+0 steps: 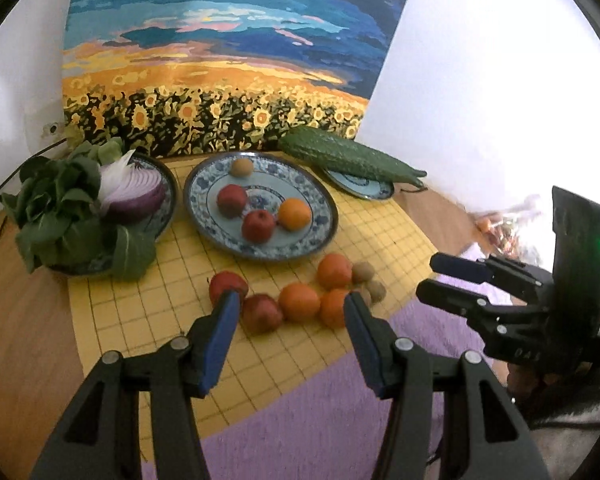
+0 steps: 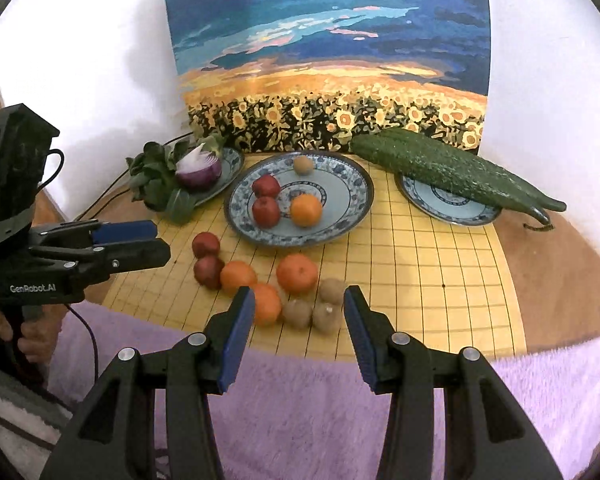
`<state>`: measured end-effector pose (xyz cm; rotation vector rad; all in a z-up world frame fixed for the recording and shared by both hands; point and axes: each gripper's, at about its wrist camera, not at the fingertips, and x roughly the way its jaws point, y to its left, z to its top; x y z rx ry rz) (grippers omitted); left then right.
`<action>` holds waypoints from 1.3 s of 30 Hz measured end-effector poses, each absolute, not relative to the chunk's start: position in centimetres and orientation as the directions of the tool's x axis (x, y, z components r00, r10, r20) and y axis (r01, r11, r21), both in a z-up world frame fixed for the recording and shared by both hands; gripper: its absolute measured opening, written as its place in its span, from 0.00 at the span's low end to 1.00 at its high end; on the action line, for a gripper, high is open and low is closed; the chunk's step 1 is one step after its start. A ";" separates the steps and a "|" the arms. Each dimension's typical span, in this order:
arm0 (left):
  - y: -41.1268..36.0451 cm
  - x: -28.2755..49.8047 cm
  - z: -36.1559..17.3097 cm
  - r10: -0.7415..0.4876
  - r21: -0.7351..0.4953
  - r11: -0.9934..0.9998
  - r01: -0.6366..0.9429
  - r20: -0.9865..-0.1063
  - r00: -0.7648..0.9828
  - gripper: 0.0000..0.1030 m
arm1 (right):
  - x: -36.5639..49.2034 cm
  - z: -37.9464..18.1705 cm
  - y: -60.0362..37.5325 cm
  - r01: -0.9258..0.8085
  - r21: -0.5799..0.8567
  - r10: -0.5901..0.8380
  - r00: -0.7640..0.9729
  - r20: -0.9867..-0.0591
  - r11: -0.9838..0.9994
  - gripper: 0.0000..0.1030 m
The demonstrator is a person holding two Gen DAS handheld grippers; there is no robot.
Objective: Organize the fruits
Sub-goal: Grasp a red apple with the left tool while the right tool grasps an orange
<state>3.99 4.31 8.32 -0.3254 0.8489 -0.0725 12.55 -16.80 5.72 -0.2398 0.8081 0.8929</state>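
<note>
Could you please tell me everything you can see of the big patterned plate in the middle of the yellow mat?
The plate is round and shallow, seemingly glazed ceramic, pale blue with a dark blue-and-white floral rim and centre medallion. It sits flat on the gridded yellow mat, before the painting. In it lie two red apples, one orange and one brown kiwi. Neither gripper touches it.

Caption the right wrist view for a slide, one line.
Open right gripper hovers over loose fruits on the yellow mat, the center plate partly filled.
</note>
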 end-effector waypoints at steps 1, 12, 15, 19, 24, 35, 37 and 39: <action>4.2 3.7 8.2 -0.189 -0.306 0.950 -0.065 -0.728 0.659 0.56 | 12.3 5.7 -16.9 -0.770 0.134 0.600 0.361 -0.714 0.624 0.46; 4.6 1.5 5.4 -0.203 -0.331 0.937 -0.111 -0.777 0.596 0.56 | 9.8 2.2 -18.0 -0.764 0.142 0.556 0.315 -0.769 0.629 0.46; 5.2 1.7 4.2 -0.207 -0.346 0.926 -0.150 -0.799 0.564 0.53 | 9.5 1.5 -18.2 -0.759 0.158 0.553 0.298 -0.778 0.632 0.46; 5.6 2.6 4.5 -0.211 -0.360 0.921 -0.152 -0.786 0.581 0.50 | 9.8 1.9 -18.0 -0.763 0.157 0.565 0.308 -0.766 0.628 0.46; 6.1 5.7 3.5 -0.260 -0.417 0.894 -0.168 -0.784 0.563 0.49 | 10.6 2.8 -16.6 -0.797 0.148 0.602 0.305 -0.738 0.585 0.46; 6.6 7.3 1.6 -0.312 -0.484 0.853 -0.196 -0.774 0.551 0.31 | 11.8 1.7 -11.3 -0.875 -0.021 0.563 0.330 -0.758 0.485 0.44; 6.6 6.8 1.8 -0.320 -0.484 0.854 -0.190 -0.777 0.542 0.30 | 11.8 1.1 -10.8 -0.880 -0.031 0.551 0.324 -0.769 0.474 0.34; 6.6 6.1 2.4 -0.332 -0.489 0.855 -0.173 -0.772 0.542 0.30 | 11.4 1.1 -10.4 -0.893 -0.063 0.561 0.333 -0.758 0.446 0.31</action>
